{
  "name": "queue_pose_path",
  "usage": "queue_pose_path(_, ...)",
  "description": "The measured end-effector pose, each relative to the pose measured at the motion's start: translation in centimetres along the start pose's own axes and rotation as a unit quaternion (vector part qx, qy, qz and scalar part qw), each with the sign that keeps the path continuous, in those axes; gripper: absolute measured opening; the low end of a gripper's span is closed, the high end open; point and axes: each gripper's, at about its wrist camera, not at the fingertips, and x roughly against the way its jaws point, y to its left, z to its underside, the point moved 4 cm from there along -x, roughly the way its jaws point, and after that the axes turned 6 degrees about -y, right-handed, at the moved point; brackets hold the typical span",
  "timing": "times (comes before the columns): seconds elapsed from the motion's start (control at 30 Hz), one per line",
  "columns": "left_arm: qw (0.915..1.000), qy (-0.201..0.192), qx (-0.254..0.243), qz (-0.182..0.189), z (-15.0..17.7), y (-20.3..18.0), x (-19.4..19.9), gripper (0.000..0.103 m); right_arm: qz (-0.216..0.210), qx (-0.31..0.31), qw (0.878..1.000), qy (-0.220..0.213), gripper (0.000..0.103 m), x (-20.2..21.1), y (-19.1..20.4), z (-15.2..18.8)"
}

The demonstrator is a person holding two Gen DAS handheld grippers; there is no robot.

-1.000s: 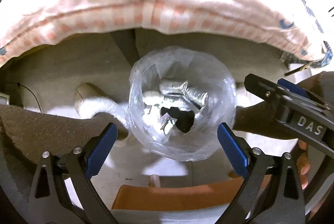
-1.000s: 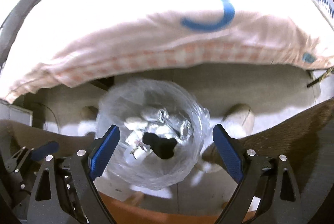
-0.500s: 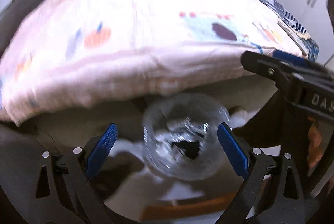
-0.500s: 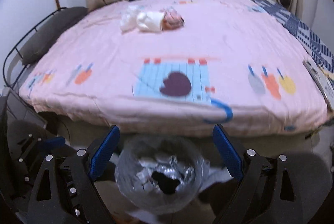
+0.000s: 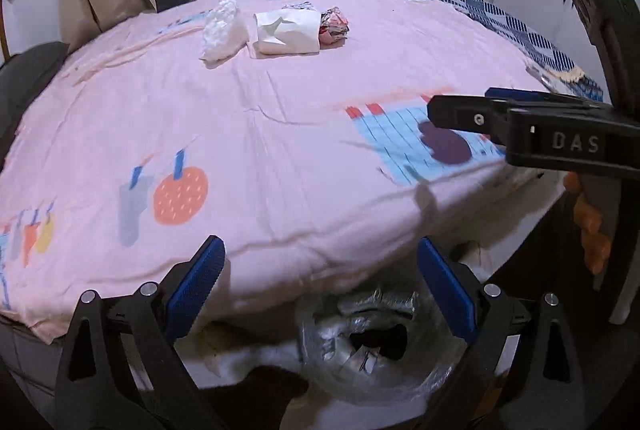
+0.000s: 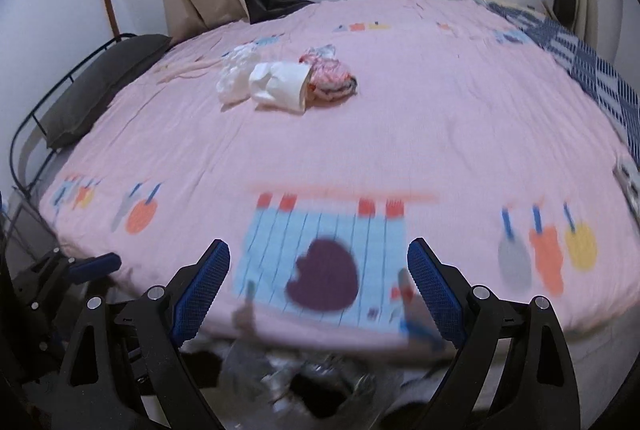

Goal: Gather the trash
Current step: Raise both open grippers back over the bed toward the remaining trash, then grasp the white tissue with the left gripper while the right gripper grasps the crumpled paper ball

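Both the left gripper [image 5: 320, 270] and right gripper [image 6: 319, 266] gape wide, empty, above the bin [image 5: 376, 350]; crumpled trash [image 5: 280, 29] lies far ahead on the bed [image 5: 280, 133].

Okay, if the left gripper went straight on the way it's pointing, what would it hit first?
Probably the pink bedspread. The left gripper, open and empty, aims at bare cover near the bed's front edge, well short of the trash pieces. Depth is hard to judge.

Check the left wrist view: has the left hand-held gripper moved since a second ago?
Yes. The left hand-held gripper has lifted and tilted up: the bin that sat between its fingers is now low in the frame, and the bed top fills the view.
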Motion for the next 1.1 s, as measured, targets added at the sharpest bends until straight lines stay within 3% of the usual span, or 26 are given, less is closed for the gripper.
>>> queue_pose_path(0.33,0.9998,-0.013,-0.015,0.007,-4.8,2.7,-3.9,0.094,-0.026,-0.018,1.000,-0.001,0.086,-6.0,-1.4,-4.7)
queue_pose_path(0.6,0.9993,-0.006,0.032,0.016,-8.3,6.6,-7.9,0.094,-0.037,-0.058,0.998,-0.010,0.086,-9.7,-2.4,-8.1)
queue_pose_path(0.7,0.9982,-0.021,0.045,0.033,-9.4,7.5,-8.5,0.094,-0.039,-0.069,0.997,-0.007,0.085,-11.2,-2.8,-9.3)
queue_pose_path(0.97,0.9946,-0.027,0.085,0.052,-11.6,9.2,-10.3,0.094,-0.050,-0.110,0.993,-0.005,0.075,-14.3,-4.3,-11.5)
queue_pose_path(1.1,0.9924,-0.031,0.107,0.052,-12.4,10.2,-11.0,0.094,-0.078,-0.144,0.986,0.000,0.069,-15.5,-5.0,-12.2)
